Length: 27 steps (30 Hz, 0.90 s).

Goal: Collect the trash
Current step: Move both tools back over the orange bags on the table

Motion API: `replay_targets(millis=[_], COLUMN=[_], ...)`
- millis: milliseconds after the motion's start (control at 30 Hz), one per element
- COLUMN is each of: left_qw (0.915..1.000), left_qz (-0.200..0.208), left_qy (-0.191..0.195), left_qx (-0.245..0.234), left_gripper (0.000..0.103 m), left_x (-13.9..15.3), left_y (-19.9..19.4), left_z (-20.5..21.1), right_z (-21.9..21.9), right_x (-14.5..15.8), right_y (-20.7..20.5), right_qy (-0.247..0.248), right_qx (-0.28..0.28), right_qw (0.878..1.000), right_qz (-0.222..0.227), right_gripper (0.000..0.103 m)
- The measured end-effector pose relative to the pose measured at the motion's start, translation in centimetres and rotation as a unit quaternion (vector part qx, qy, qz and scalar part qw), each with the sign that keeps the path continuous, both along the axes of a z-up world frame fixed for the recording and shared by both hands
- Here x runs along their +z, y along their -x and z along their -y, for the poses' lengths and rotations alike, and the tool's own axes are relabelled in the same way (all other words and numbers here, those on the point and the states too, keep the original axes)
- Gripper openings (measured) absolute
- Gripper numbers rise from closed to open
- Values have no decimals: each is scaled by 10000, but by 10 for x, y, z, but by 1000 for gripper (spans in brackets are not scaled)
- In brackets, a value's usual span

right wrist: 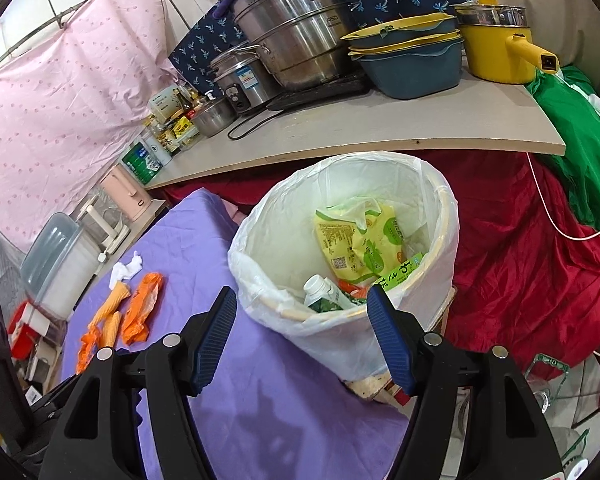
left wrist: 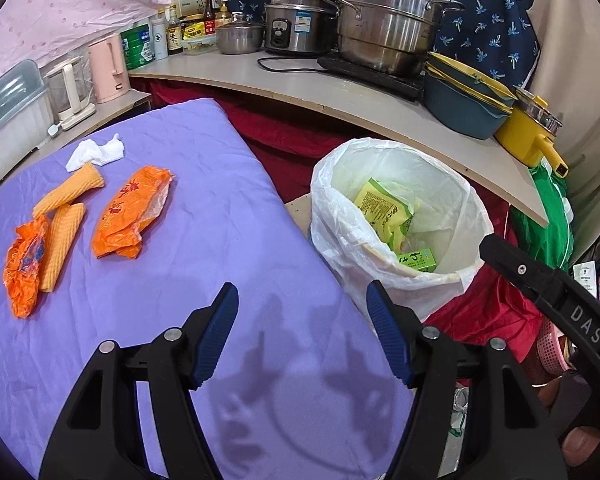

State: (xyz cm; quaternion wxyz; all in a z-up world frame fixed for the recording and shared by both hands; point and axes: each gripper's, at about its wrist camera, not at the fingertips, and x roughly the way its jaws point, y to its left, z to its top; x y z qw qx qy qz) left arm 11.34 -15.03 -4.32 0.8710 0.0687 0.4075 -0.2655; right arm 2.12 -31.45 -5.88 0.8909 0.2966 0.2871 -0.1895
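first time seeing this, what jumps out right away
The orange wrappers and ridged yellow foam sleeves stand out, scattered on the purple cloth below a crumpled white tissue. Beside the cloth's edge sits a bin lined with a white bag, already holding a yellow-green packet and a small bottle. A big steel steamer pot dominates the shelf behind.

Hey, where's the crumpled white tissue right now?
The tissue lies on the purple cloth, upper left in the left wrist view, touching the top end of a yellow ridged roll.
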Motion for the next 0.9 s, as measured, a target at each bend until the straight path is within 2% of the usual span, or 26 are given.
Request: replay_targets(millis=[300, 367, 467, 900], left_qw=[9998, 9997, 9995, 9971], left_qz=[50, 77, 113, 76], left_qy=[35, 48, 70, 145], left_qx=[171, 227, 294, 738], left_gripper=[64, 69, 69, 70], left_x=[6, 8, 10, 9], left_y=[12, 14, 17, 10], left_z=[-32, -40, -51, -108], right_z=[-37, -47, -59, -109], right_x=[12, 14, 15, 16], right_y=[8, 8, 9, -5], right_qy=[119, 146, 187, 314], right_qx=[243, 302, 384, 732], right_qw=[9996, 9994, 9991, 9968], right_qz=[28, 25, 2, -70], right_gripper=[66, 66, 67, 73])
